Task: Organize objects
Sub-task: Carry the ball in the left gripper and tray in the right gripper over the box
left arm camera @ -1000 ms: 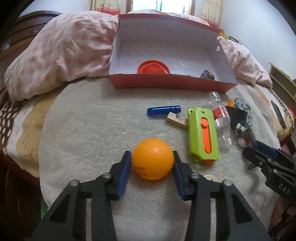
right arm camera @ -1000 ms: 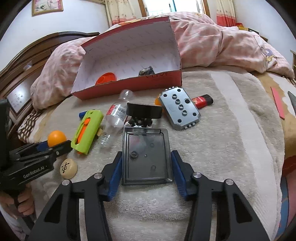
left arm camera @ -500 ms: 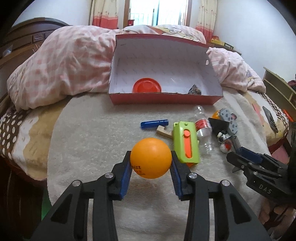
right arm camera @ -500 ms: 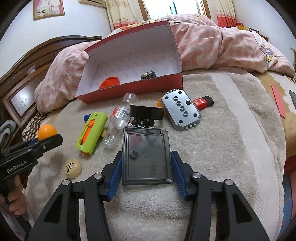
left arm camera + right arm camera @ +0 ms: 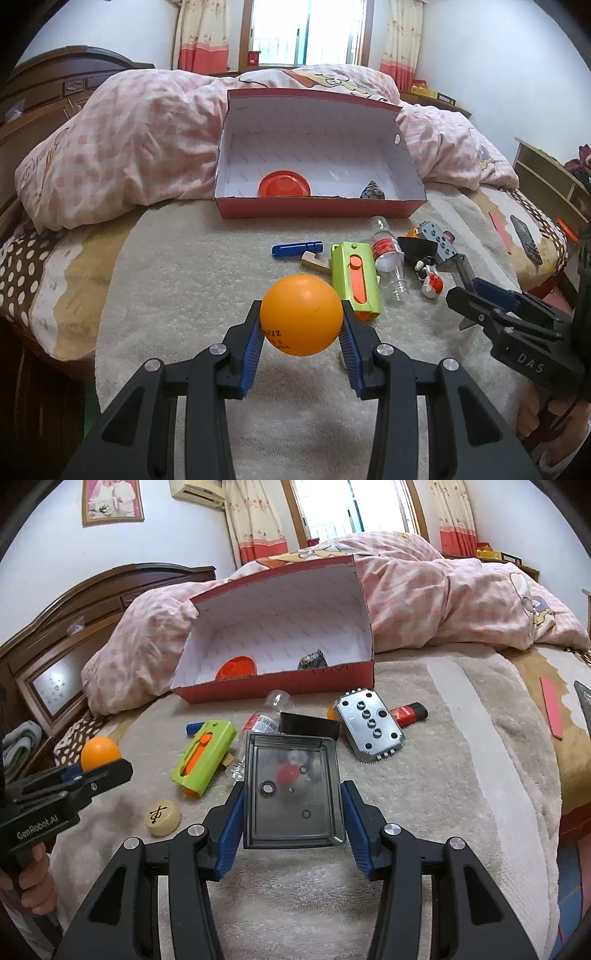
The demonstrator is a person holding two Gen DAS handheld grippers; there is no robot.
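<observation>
An orange ball [image 5: 301, 314] hangs above the beige blanket with my left gripper [image 5: 301, 334] shut on it, its blue pads pressing both sides. The same ball [image 5: 100, 753] and left gripper [image 5: 94, 775] show at the left of the right wrist view. My right gripper [image 5: 291, 812] is shut on a dark see-through plastic tray [image 5: 291, 790], held tilted above the blanket. In the left wrist view the right gripper [image 5: 480, 306] is at the right. The open red box [image 5: 317, 212] lies ahead against the quilt, holding an orange-red disc [image 5: 284, 184] and a small dark patterned item [image 5: 373, 192].
Between the grippers and the box lie a green case with an orange slider [image 5: 354, 280], a blue tube [image 5: 297, 249], a wooden piece [image 5: 314, 260], a plastic bottle [image 5: 388, 258], a grey studded plate [image 5: 369, 731], a red lighter [image 5: 408, 712] and a round wooden token [image 5: 162, 814]. A pink quilt [image 5: 129, 147] is heaped behind.
Both grippers have risen. The ball has come up off the blanket in the left gripper, and the tray has lifted in the right one, with a red toy now showing through it.
</observation>
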